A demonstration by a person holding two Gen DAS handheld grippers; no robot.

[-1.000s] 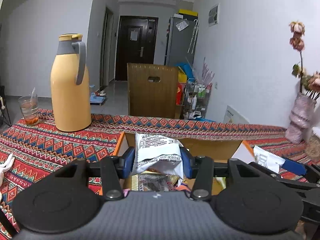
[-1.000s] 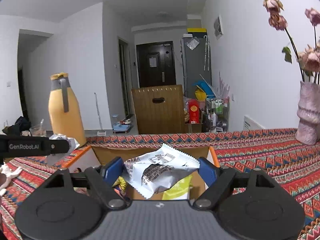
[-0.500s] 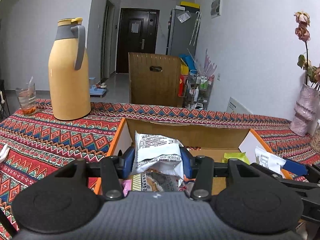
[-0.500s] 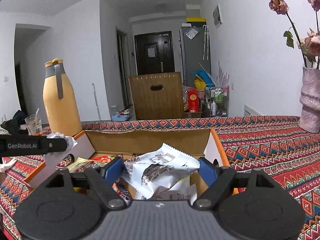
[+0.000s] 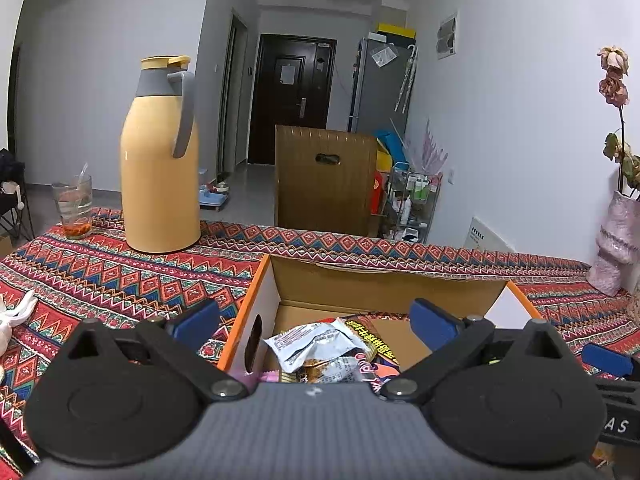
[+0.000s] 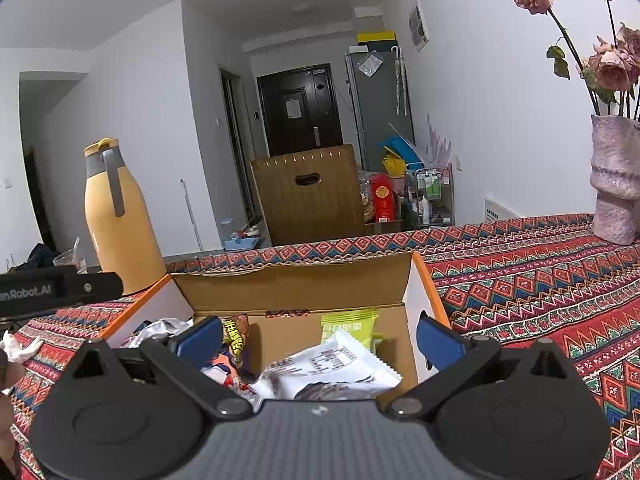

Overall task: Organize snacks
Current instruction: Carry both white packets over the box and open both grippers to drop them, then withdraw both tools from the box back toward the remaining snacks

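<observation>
- The left gripper [image 5: 314,318] has just been opening; its blue pads [image 5: 434,320] stand wide over the cardboard box [image 5: 384,286], touching nothing.
- A silver snack packet [image 5: 316,346] lies loose in the box (among other wrappers).
- A yellow thermos [image 5: 160,176] stands on the patterned tablecloth [image 5: 100,280].

Cardboard, cloth and crinkled foil

The box [image 5: 384,292] is matt brown cardboard inside, its side walls white; the snack packets [image 5: 316,346] look like glossy, crinkled film. The tablecloth [image 5: 120,280] at lower left is woven patterned cloth. The flask [image 5: 160,176] is smooth, faintly shiny; the vase [image 6: 616,184] rough.
</observation>
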